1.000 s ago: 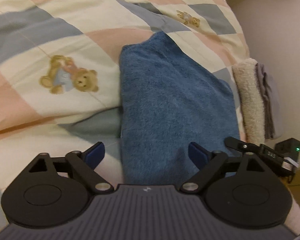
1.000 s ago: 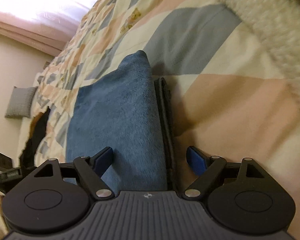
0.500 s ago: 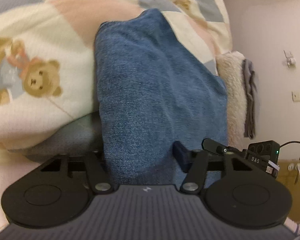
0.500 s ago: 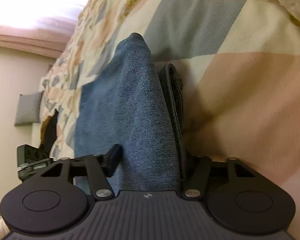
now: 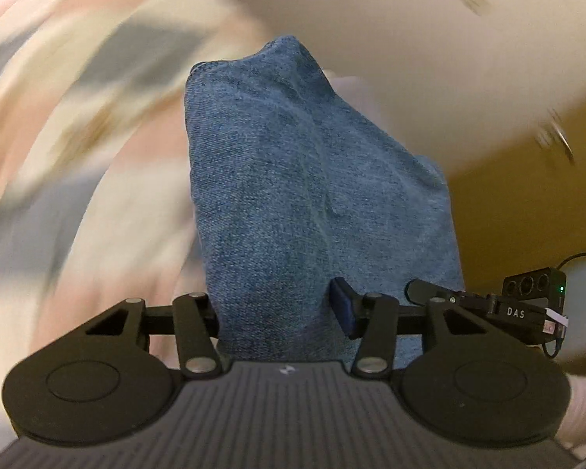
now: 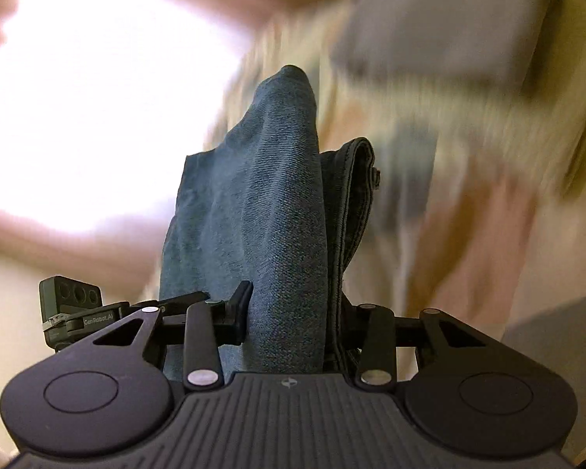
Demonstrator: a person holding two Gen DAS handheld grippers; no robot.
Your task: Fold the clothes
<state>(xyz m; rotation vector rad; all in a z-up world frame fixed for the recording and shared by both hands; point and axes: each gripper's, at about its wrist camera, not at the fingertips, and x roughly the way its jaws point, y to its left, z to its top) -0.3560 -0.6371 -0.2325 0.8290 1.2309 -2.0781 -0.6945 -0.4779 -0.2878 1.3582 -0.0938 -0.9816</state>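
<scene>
A folded pair of blue jeans (image 5: 312, 195) hangs lifted off the bed, held at its near edge by both grippers. In the left wrist view my left gripper (image 5: 275, 308) has the fold between its jaws, which are still closing. Its blue right pad (image 5: 342, 306) presses the denim and the left pad is hidden behind the cloth. In the right wrist view the jeans (image 6: 261, 215) stand up with the waistband seam on the right. My right gripper (image 6: 293, 308) clamps them, its jaws also still closing. Each gripper's body shows at the other view's edge.
The checked quilt (image 5: 78, 156) smears across the left of the left wrist view and lies behind the jeans in the right wrist view (image 6: 468, 215). A pale wall (image 5: 449, 39) is at the upper right. A glaring window (image 6: 97, 97) fills the right wrist view's upper left.
Both grippers went from open around the jeans' edge to closed on it. They then rose and rolled, lifting the jeans off the quilt; the background now blurs.
</scene>
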